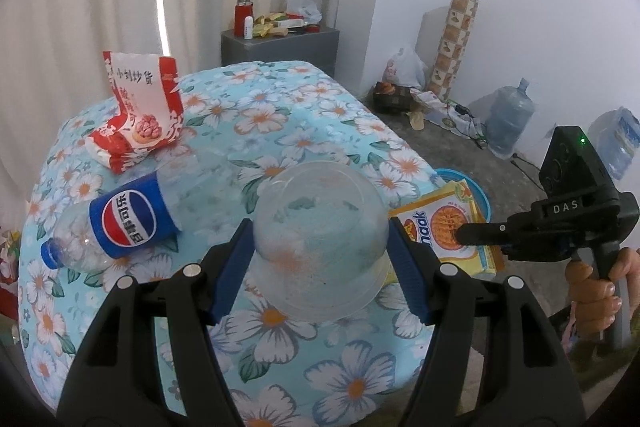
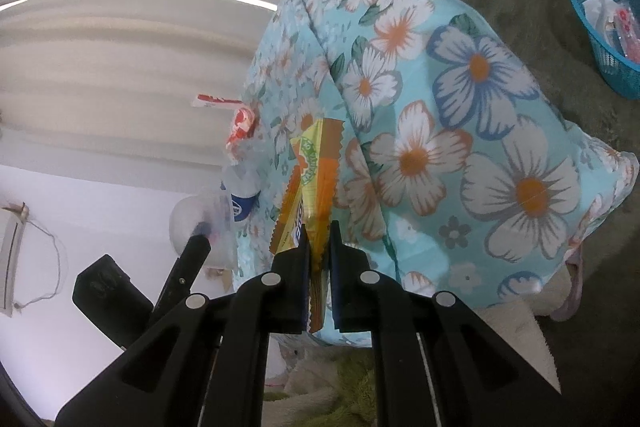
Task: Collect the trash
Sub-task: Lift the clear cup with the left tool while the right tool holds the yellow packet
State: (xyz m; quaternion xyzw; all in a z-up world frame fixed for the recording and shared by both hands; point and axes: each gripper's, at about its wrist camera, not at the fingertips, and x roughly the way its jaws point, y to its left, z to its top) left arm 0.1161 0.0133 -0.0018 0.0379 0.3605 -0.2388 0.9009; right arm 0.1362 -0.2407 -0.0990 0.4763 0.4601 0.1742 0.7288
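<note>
An upturned clear plastic bowl (image 1: 320,227) stands on the flowered tablecloth (image 1: 280,115). My left gripper (image 1: 320,239) straddles it with both blue pads against its sides. An empty Pepsi bottle (image 1: 116,223) lies to the left and a red snack bag (image 1: 140,111) stands behind it. My right gripper (image 2: 319,227) is shut on a yellow biscuit wrapper (image 2: 312,163) at the table's right edge; it also shows in the left wrist view (image 1: 444,227). A blue basket (image 2: 604,19) with trash sits on the floor.
A grey cabinet (image 1: 280,47) with a red flask and clutter stands behind the table. A water jug (image 1: 510,119), bags and cables lie on the floor by the white wall. Curtains hang behind the table.
</note>
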